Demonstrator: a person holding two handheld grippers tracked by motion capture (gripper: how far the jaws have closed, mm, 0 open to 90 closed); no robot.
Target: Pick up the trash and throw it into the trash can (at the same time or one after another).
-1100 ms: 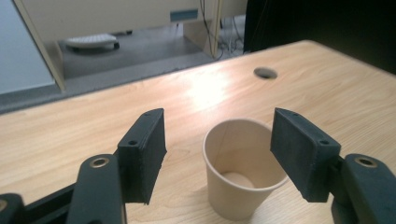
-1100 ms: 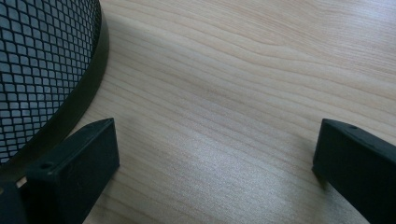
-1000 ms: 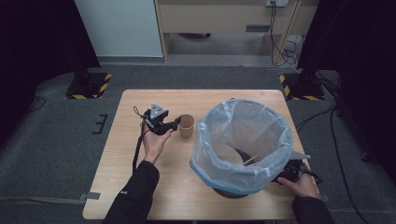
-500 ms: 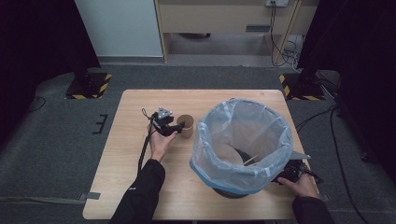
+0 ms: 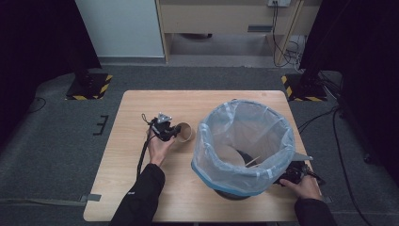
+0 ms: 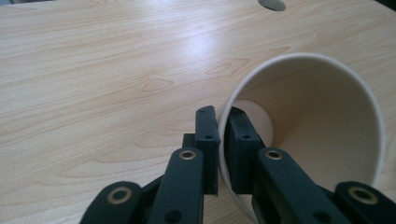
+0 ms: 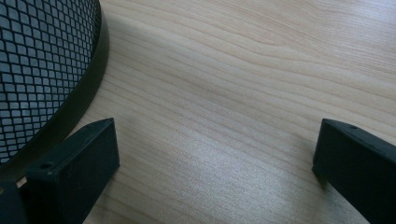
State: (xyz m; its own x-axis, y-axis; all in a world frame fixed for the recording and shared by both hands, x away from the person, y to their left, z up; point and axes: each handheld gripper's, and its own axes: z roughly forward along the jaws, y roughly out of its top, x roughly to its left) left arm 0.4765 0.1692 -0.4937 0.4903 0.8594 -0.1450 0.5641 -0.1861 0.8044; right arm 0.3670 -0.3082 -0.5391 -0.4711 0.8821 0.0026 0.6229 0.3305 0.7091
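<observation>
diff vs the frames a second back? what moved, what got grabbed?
The left gripper moved in on the paper cup lying on its side, and its jaws have just been closing: they now pinch the cup's wall, one inside the rim, one outside. Unchanged: the right gripper, open beside the bin, and the table.

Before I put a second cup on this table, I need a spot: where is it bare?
The table is bare along the far edge behind the paper cup and the lined bin, and along its left side beside the left gripper. The near right corner is crowded: the right gripper sits against the bin's base.
</observation>
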